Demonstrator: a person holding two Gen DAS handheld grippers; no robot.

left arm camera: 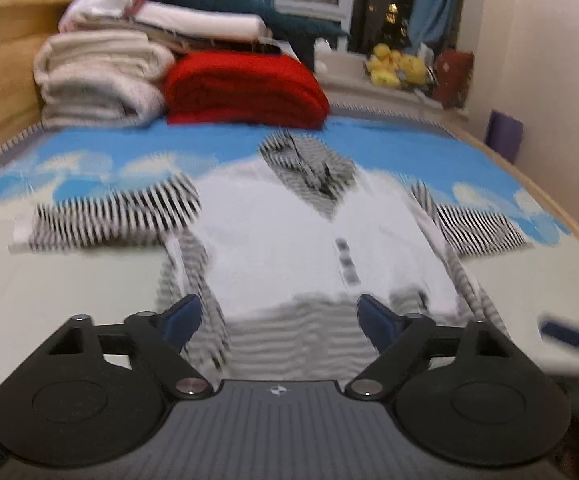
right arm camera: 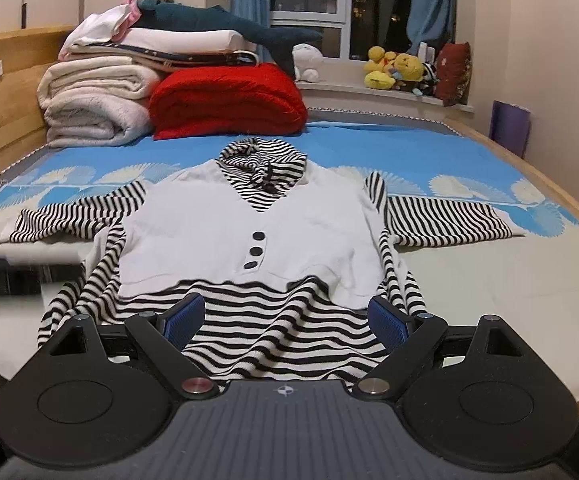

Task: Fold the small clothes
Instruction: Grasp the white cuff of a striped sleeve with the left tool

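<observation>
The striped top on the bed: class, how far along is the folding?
Done: the striped top lies spread flat, both sleeves out sideways. In hand: nothing; the left tool and right tool are open near the hem, gripping nothing. Left: every fold, sleeves and body.

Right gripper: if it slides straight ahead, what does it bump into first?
Probably the striped hem of the top lying flat on the bed. The right gripper has its jaws open, pointing at the hem, with the white vest part just beyond. Depth is hard to judge.
</observation>
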